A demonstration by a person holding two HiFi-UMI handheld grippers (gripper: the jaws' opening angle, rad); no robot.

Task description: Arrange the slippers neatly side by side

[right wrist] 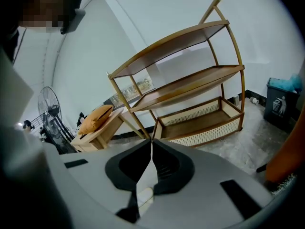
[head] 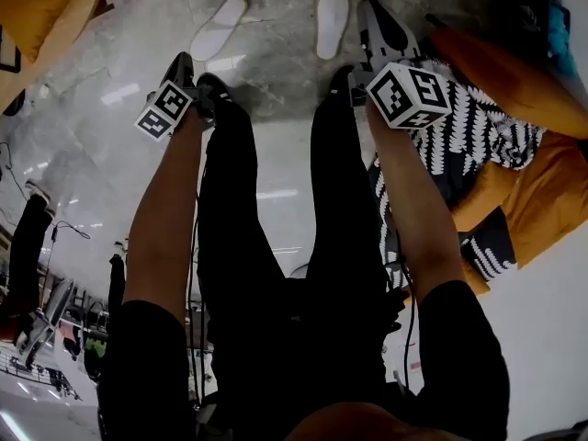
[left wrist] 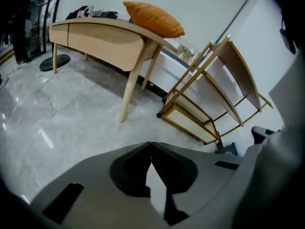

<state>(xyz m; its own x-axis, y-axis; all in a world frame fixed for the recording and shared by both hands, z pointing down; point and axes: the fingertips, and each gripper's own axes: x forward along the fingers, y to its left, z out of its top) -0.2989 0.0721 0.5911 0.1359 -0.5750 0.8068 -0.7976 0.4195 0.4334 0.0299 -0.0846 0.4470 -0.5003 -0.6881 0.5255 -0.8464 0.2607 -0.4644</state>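
Observation:
Two white slippers lie on the grey floor at the top of the head view. The left slipper (head: 219,28) is angled, the right slipper (head: 332,22) lies nearly straight, and a wide gap separates them. My left gripper (head: 182,59) hovers below and left of the left slipper, shut and empty; its jaws meet at the tip (left wrist: 151,143). My right gripper (head: 371,4) hangs just right of the right slipper, with its jaws (right wrist: 151,141) closed tip to tip on nothing. A pale bit of slipper (right wrist: 145,195) shows under them.
A wooden table (left wrist: 102,39) bearing an orange cushion (left wrist: 153,18) stands beside a rattan-bottomed shelf (right wrist: 200,113). A black-and-white patterned throw (head: 478,131) and orange cushions (head: 542,200) lie to the right. A bin (right wrist: 279,104) and a fan (right wrist: 50,109) stand further off.

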